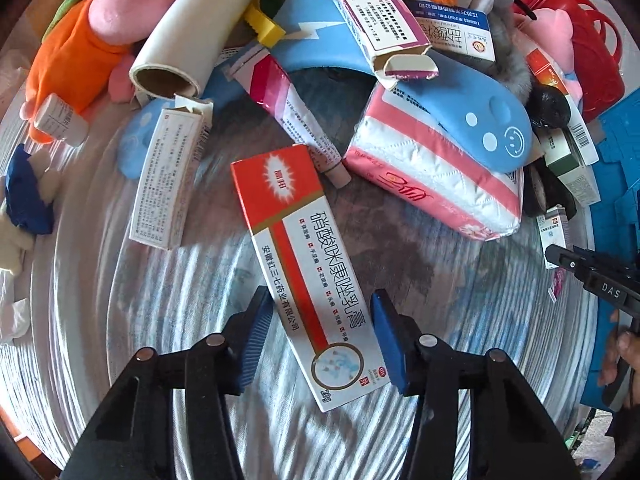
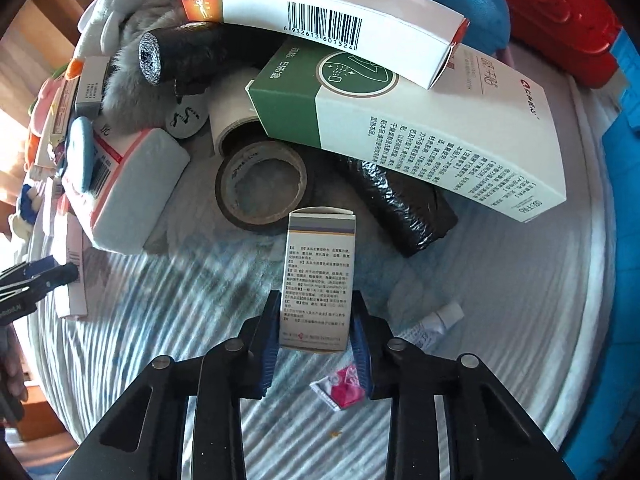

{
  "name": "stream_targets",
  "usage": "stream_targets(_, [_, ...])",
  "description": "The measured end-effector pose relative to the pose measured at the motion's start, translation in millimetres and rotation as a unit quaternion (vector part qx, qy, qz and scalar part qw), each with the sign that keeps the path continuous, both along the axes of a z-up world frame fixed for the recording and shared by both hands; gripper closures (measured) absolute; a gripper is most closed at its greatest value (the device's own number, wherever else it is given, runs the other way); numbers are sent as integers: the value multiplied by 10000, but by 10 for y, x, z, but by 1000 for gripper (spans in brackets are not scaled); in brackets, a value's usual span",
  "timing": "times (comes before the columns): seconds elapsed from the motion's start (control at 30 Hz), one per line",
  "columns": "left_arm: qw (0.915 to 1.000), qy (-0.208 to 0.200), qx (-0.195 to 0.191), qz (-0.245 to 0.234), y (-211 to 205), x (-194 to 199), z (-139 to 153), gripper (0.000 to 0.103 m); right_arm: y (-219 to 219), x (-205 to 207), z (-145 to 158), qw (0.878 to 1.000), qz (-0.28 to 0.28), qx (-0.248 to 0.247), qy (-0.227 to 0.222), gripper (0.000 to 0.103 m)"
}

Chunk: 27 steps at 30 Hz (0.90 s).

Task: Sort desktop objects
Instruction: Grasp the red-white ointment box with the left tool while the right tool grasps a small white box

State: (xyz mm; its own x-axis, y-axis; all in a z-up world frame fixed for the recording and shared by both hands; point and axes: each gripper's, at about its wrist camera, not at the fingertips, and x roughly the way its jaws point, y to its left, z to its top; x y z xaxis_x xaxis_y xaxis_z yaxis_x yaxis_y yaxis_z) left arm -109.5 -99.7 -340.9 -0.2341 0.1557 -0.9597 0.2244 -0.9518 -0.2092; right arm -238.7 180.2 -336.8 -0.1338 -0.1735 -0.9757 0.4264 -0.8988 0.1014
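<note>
A red and white medicine box [image 1: 304, 264] lies on the striped cloth in the left wrist view. My left gripper [image 1: 322, 336] is open with its blue pads on either side of the box's near end, apart from it. In the right wrist view my right gripper [image 2: 316, 334] is shut on a small white and grey medicine box [image 2: 318, 276], held by its near end above the cloth. The right gripper also shows at the right edge of the left wrist view [image 1: 596, 276].
A pile lies beyond: plush toys [image 1: 76, 52], a cardboard tube [image 1: 192, 32], a tissue pack [image 1: 436, 172], a blue sole-shaped pad [image 1: 480, 120], more medicine boxes [image 2: 432, 128], a tape roll [image 2: 262, 186], black rolls [image 2: 404, 208], a red basket [image 1: 592, 52]. A small tube [image 2: 436, 320] and a pink sachet [image 2: 344, 390] lie near my right gripper.
</note>
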Motion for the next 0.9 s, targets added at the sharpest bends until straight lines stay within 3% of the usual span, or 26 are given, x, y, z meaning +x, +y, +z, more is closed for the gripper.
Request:
stream_targets(0.3, [10000, 27, 30, 1, -48, 363, 179, 58, 23, 395, 269, 9999, -25, -153, 17, 73])
stream_targets(0.5, [9995, 292, -23, -148, 8, 635, 442, 59, 185, 859, 569, 9993, 11, -347, 149, 73])
stream_targets(0.7, [9981, 502, -157, -325, -47, 572, 609, 60, 151, 1003, 902, 9980, 88, -523, 352, 73])
stream_targets(0.8, [9977, 486, -283, -388, 3, 604, 573, 60, 229, 1158, 1013, 9975, 82, -581, 398, 73])
stream_targets(0.9, [9975, 295, -355, -526, 72, 642, 315, 60, 227, 1301, 1035, 9974, 93, -578, 417, 73])
